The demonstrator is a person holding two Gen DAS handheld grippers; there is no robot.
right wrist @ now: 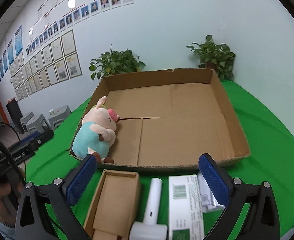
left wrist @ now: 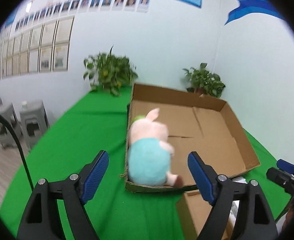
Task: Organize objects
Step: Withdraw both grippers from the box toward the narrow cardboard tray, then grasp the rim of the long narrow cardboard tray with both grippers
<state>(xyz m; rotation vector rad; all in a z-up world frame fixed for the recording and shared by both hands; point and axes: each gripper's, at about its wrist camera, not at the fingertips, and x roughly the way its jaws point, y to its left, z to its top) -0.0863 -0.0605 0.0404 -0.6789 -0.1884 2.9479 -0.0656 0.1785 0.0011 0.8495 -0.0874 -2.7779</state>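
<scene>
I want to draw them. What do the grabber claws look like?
Each gripper, left and right, has black plastic arms with triangle holes, silver bolts, and bumpy blue fingers. A black cable curves past the left one.

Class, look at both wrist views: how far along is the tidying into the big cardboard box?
Done: the plush pig lies inside the large cardboard box, against its left wall. In hand: nothing; the left gripper and right gripper are both open. Left: the small cardboard box, white handheld device and white carton sit outside on the green cloth.
</scene>
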